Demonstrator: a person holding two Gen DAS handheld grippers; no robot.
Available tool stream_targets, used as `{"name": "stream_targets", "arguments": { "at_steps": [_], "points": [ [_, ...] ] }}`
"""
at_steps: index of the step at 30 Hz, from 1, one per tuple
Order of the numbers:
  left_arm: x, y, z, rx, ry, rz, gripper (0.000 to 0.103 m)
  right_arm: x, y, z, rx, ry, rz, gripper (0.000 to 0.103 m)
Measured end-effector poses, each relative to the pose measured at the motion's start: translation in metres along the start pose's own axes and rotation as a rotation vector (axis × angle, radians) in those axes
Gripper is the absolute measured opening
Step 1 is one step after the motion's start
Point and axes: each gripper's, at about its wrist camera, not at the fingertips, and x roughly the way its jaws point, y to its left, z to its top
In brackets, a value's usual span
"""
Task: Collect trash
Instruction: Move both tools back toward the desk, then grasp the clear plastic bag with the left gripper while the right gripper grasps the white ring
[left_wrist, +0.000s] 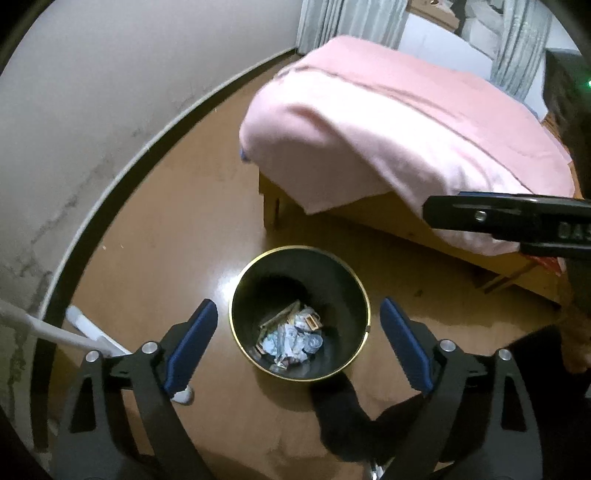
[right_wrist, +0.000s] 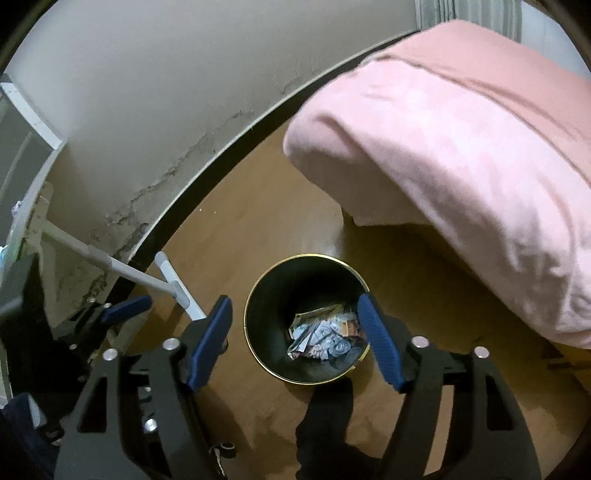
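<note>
A black bin with a gold rim (left_wrist: 332, 288) (right_wrist: 266, 332) stands on the brown floor, holding crumpled papers and wrappers (left_wrist: 291, 338) (right_wrist: 325, 336) at its bottom. My left gripper (left_wrist: 297, 314) hangs above the bin, its blue-padded jaws open wide with nothing between them. My right gripper (right_wrist: 293, 301) hovers over the same bin, also open and empty. One black finger of the right gripper (left_wrist: 480, 216) shows at the right edge of the left wrist view. A blue pad of the left gripper (right_wrist: 127, 306) appears at the left of the right wrist view.
A bed under a pink blanket (left_wrist: 406, 129) (right_wrist: 461, 147) on a wooden frame stands just beyond the bin. A white floor mop (right_wrist: 147, 277) (left_wrist: 92, 332) leans by the stained wall on the left. A person's dark foot (left_wrist: 340, 417) (right_wrist: 325, 424) rests against the bin's near side.
</note>
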Motion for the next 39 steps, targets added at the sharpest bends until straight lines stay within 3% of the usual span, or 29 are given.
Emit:
{"name": "stream_targets", "arguments": {
  "at_steps": [4, 9, 15, 18, 22, 25, 29, 32, 36, 39],
  "points": [
    [-0.068, -0.005, -0.001, 0.027, -0.071, 0.018, 0.087, -0.041, 0.026, 0.007, -0.053, -0.053, 0.024, 0.072],
    [-0.163, 0.014, -0.016, 0.028, -0.179, 0.087, 0.092, -0.089, 0.094, 0.010, -0.189, -0.116, 0.067, 0.076],
    [-0.273, 0.098, -0.072, -0.092, -0.246, 0.302, 0.092, -0.116, 0.232, 0.003, -0.433, -0.151, 0.217, 0.077],
    [-0.323, 0.155, -0.114, -0.181, -0.254, 0.454, 0.092, -0.111, 0.299, -0.008, -0.548, -0.133, 0.285, 0.077],
    [-0.385, 0.238, -0.173, -0.309, -0.228, 0.672, 0.092, -0.097, 0.398, -0.029, -0.699, -0.091, 0.368, 0.077],
    [-0.423, 0.300, -0.206, -0.381, -0.197, 0.783, 0.093, -0.082, 0.467, -0.047, -0.796, -0.059, 0.415, 0.077],
    [-0.452, 0.356, -0.220, -0.428, -0.221, 0.781, 0.094, -0.058, 0.551, -0.061, -0.881, -0.024, 0.451, 0.077],
    [-0.447, 0.392, -0.219, -0.426, -0.211, 0.758, 0.095, -0.037, 0.597, -0.066, -0.923, -0.007, 0.443, 0.077],
    [-0.427, 0.422, -0.216, -0.397, -0.191, 0.749, 0.095, -0.005, 0.645, -0.068, -0.971, 0.016, 0.392, 0.077],
    [-0.416, 0.431, -0.211, -0.384, -0.205, 0.725, 0.095, 0.010, 0.659, -0.065, -0.983, 0.022, 0.372, 0.078]
  ]
}}
